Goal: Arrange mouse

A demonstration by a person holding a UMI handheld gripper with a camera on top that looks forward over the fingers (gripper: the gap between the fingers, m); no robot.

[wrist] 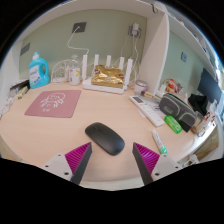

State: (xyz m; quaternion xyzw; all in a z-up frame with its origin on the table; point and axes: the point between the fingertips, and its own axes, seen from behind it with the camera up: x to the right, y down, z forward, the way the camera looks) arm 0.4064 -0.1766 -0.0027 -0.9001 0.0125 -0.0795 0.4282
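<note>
A black computer mouse [105, 137] lies on the light wooden desk [60, 135], just ahead of my fingers and between their lines. A pink mouse mat [53, 103] lies flat on the desk, beyond the mouse and to the left. My gripper [113, 153] is open and empty. Its magenta pads [77, 156] stand wide apart, one at each side just short of the mouse, and neither touches it.
At the back stand a blue bottle [39, 71], a white router with a gold packet [108, 75] and small jars [73, 72]. To the right are a grey pouch [177, 106], a green item [173, 124] and a white remote [149, 110].
</note>
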